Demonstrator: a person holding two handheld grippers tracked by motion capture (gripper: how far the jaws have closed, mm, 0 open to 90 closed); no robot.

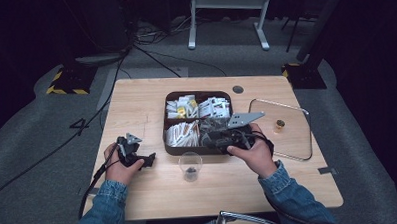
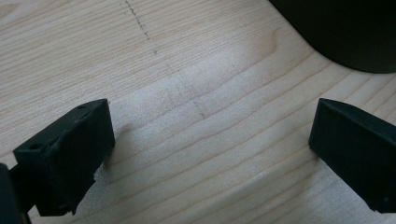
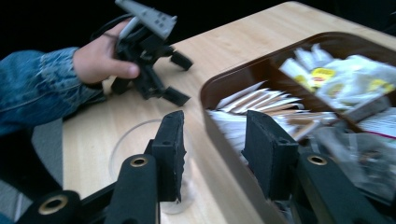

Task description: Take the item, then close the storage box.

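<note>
A brown compartment tray (image 1: 166, 143) holds white and tan sachets (image 1: 183, 132). Over its front right compartment my right gripper (image 1: 208, 138) hovers, open, with nothing between the jaws. In the right gripper view that gripper (image 3: 212, 126) points over the tray wall (image 3: 219, 135) at the sachets (image 3: 261, 100). My left gripper (image 1: 147, 160) rests low on the table left of the tray, with its jaws wide apart. In the left gripper view this gripper (image 2: 210, 135) frames bare wood, and the tray's dark corner (image 2: 345, 32) is at the top right. The left gripper (image 3: 180, 78) is also in the right gripper view, held by a hand.
A clear glass (image 1: 190, 166) with something dark at its bottom stands in front of the tray, and it lies under my right jaws as the glass (image 3: 130, 149). A clear lid (image 1: 287, 139) lies at the right beside a small golden object (image 1: 279, 124). Bare wood runs along the table's front.
</note>
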